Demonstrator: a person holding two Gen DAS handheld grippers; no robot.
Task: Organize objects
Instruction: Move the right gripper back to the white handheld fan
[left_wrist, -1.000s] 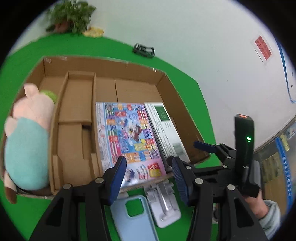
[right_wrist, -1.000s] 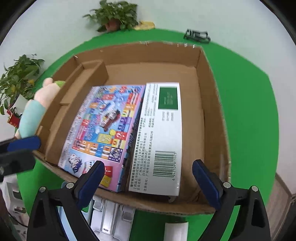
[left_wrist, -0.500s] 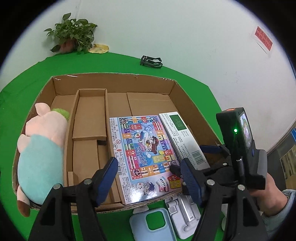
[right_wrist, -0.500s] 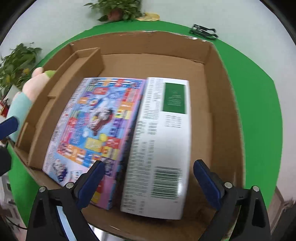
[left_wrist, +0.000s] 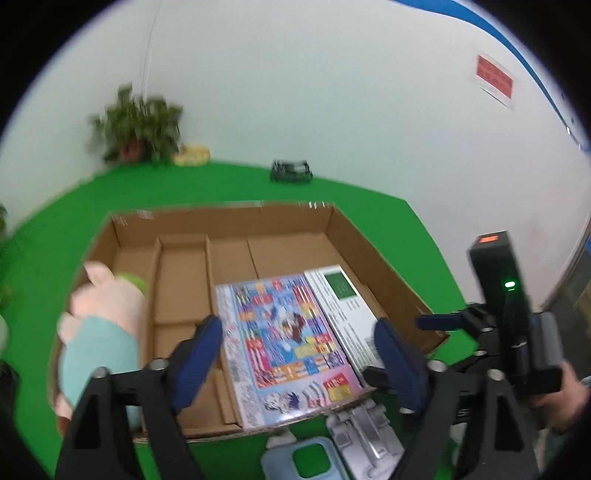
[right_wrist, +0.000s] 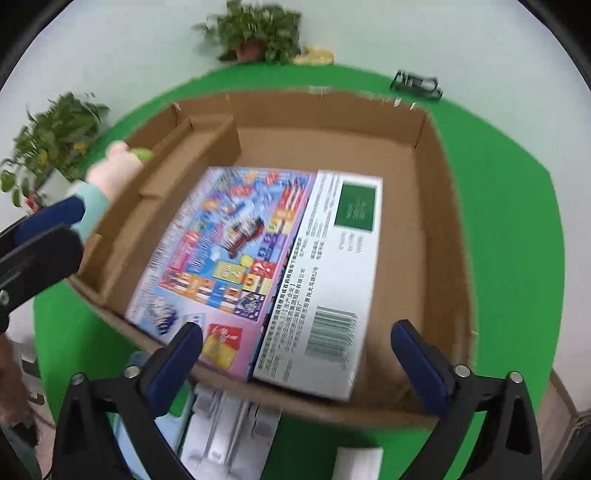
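Both grippers above the cardboard box, gripping nothing.
Left gripper opening; right gripper opening, wide; colourful book beside white carton mid-frame.

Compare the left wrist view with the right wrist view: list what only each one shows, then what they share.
Only the left wrist view: the red wall sign, the right gripper's handle with its green light, and the plush toy's whole body.

Only the right wrist view: a second potted plant at left and the barcode on the white box.

Both: the cardboard box, the colourful game box, and the phone case in front.
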